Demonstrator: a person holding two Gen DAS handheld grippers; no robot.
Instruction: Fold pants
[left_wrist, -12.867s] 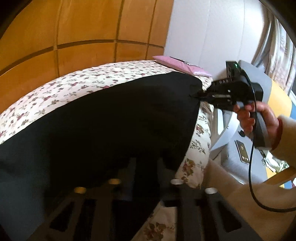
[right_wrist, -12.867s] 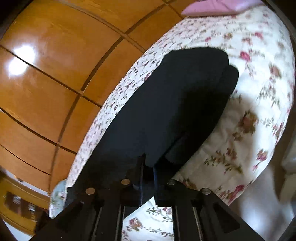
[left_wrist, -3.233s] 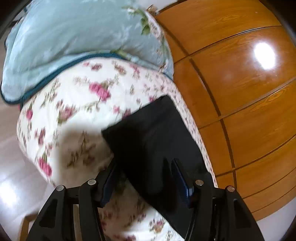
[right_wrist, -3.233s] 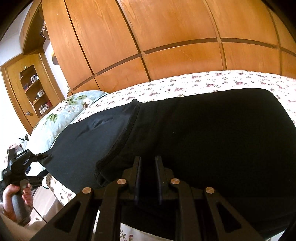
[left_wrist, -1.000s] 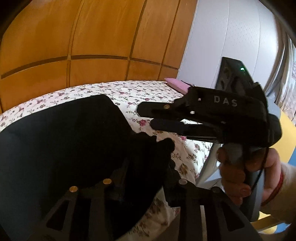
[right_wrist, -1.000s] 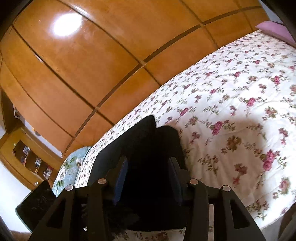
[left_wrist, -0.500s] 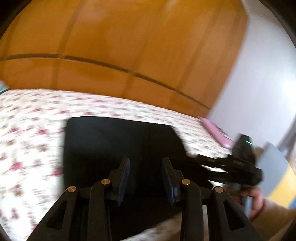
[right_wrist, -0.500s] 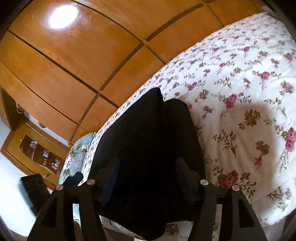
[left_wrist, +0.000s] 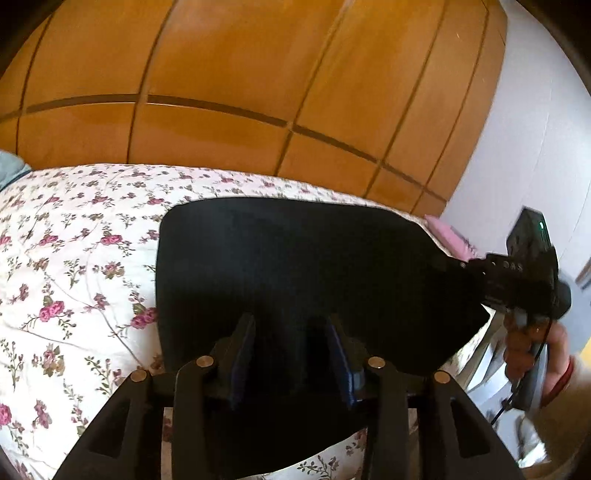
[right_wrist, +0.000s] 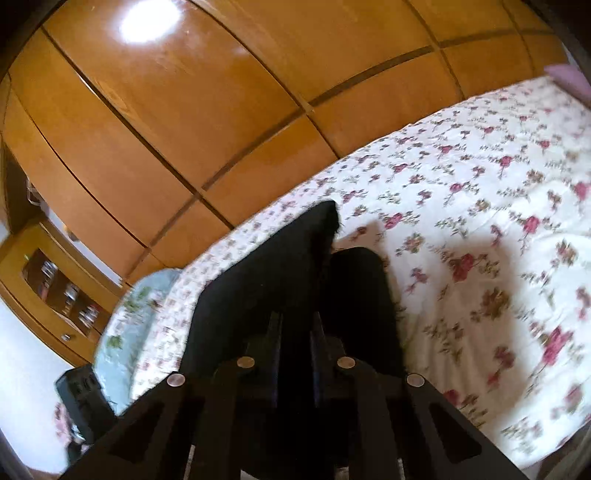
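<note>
Between your left gripper fingers, which stand apart, lies the near edge of the black pants. Your right gripper is pinched together on their right end. Folded, they run left-right across the floral bedspread. Gripper lettering is too blurred to read.

One pair of black pants, folded over, on one bed with a floral cover. Two grippers: left gripper and right gripper, each with two fingers. One hand visible, on the right gripper's handle. One pink pillow, one pale blue pillow. One wood-panelled wardrobe wall. One open shelf unit, item count unreadable.
</note>
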